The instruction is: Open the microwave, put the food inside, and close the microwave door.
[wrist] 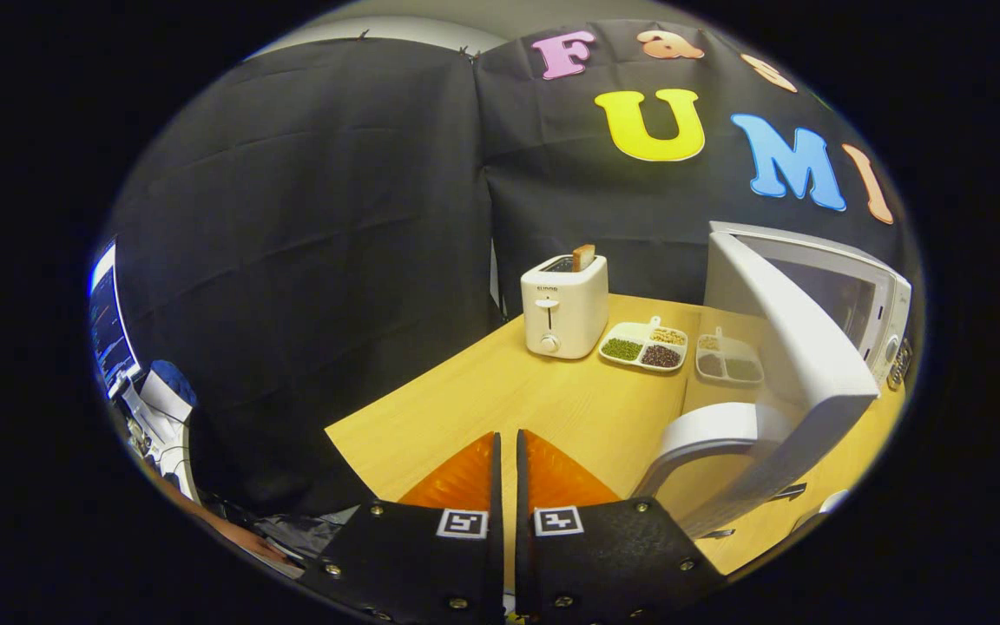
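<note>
Microwave (847,286) door (799,365) hangs open at right, food tray (644,344) still on table (509,399) beside toaster (563,305). Gripper (507,447) fingers nearly together, holding nothing. Next: spread them, approach the tray's near rim low, and keep clear of the door.

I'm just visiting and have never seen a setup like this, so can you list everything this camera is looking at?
microwave: one, white, on the table beyond the fingers, off to one side; its door stands open, swung toward the camera.
toaster: one, white, farther back on the table, with a brown slice sticking up from its slot.
divided tray: one, white, beside the toaster, holding green, dark and pale grains in separate compartments.
second divided tray: one, white, between the first tray and the microwave door.
table: one, light wood.
monitor: one, lit, off the table at the far side.
fingers: two, almost together, nothing between them, above the table's near edge.
</note>
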`<action>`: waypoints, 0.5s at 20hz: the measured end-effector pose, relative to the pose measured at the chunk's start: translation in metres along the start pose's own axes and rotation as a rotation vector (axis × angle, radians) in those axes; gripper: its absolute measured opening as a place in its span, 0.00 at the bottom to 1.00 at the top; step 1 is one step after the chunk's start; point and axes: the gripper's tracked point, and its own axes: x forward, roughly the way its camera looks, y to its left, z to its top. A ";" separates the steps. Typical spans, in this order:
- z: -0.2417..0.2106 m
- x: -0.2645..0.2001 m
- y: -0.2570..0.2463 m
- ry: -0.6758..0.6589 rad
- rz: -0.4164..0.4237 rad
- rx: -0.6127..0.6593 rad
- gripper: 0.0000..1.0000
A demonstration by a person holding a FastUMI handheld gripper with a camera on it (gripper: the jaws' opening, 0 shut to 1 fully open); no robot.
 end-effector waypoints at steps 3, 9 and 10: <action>-0.005 0.000 -0.018 0.021 -0.070 -0.034 0.05; -0.007 -0.006 -0.038 0.035 -0.110 -0.016 0.01; -0.009 -0.009 -0.042 0.039 -0.116 -0.016 0.01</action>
